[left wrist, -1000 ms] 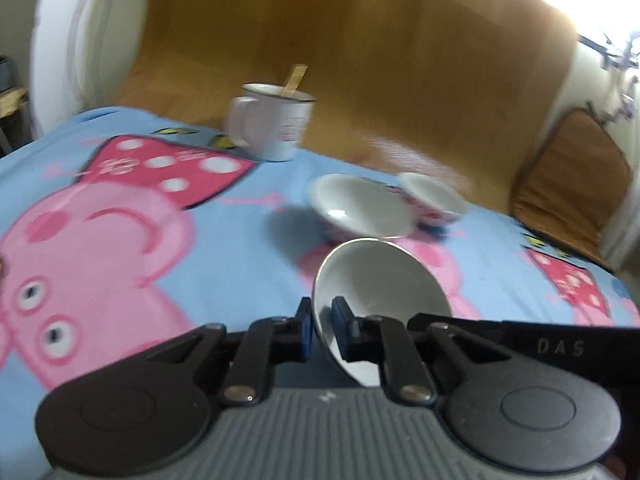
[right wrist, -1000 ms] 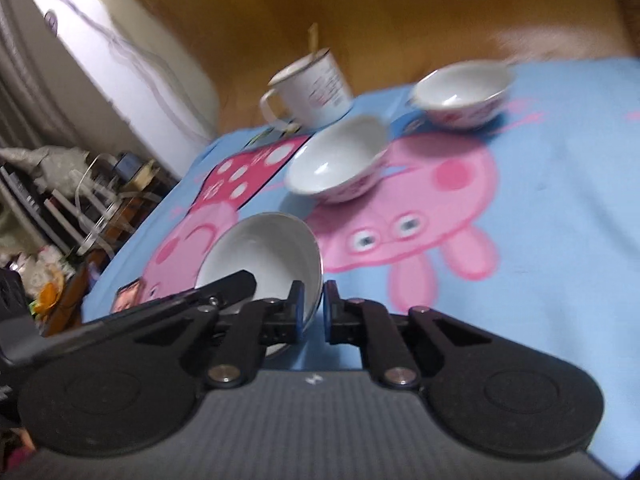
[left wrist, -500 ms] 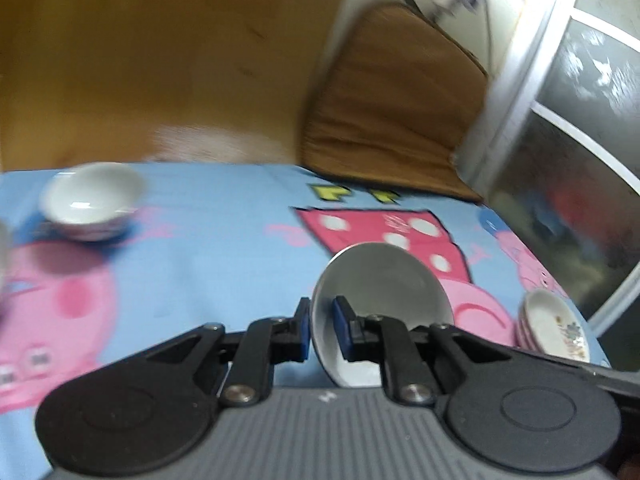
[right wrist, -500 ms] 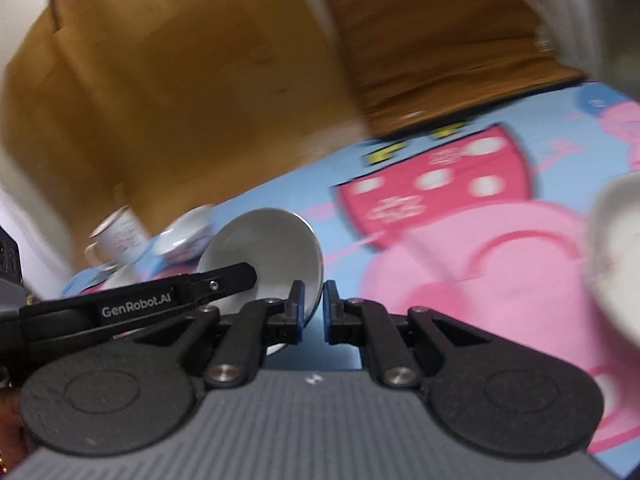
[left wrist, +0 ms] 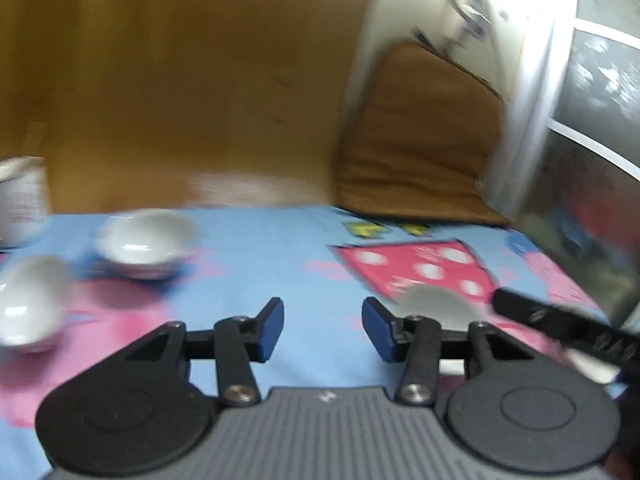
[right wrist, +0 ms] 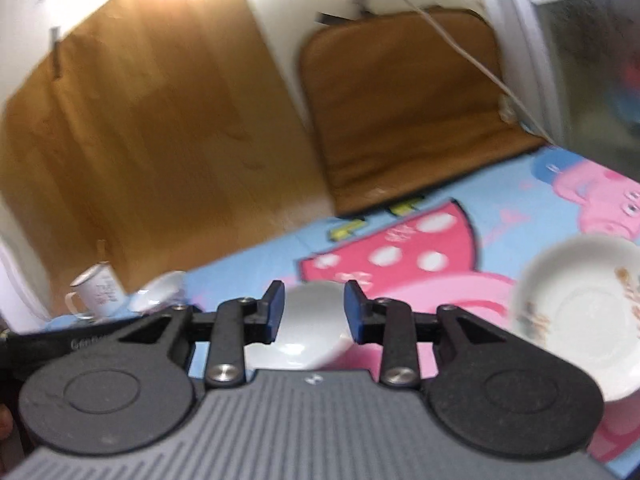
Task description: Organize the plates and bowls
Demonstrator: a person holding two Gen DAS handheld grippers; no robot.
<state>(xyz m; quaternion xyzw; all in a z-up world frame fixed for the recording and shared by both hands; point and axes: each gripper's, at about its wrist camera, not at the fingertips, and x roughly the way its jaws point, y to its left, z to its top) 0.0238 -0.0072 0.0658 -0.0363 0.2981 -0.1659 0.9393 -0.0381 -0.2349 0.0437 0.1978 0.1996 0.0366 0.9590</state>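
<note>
A blue cartoon-printed cloth [left wrist: 280, 248] covered the desk, with a wooden panel [left wrist: 180, 80] and a brown cushion [right wrist: 400, 100] standing behind its far edge. Toward the right edge sat a decorated white plate [right wrist: 576, 312], upright and empty; blur hid whether it topped a stack. A grey bowl [right wrist: 312, 320] rested on the cloth near the desk's middle, just left of that plate and not in it.

At the far left corner stood a white mug [right wrist: 96, 292], and near it two white bowls [left wrist: 144, 242] [left wrist: 28, 300], close together, not stacked.

The right gripper [right wrist: 314, 308] was part open, its jaws opening, the grey bowl lying between the blue pads with a gap on each side, so it looked let go. The left gripper [left wrist: 323, 330] was part open too, jaws opening, with only cloth between them; the grey bowl's rim [left wrist: 436, 300] showed behind its right finger.

By my reading, one bowl had been set down near the plate, while two bowls at the far left were not yet gathered; roughly a third of the sorting looked done.
</note>
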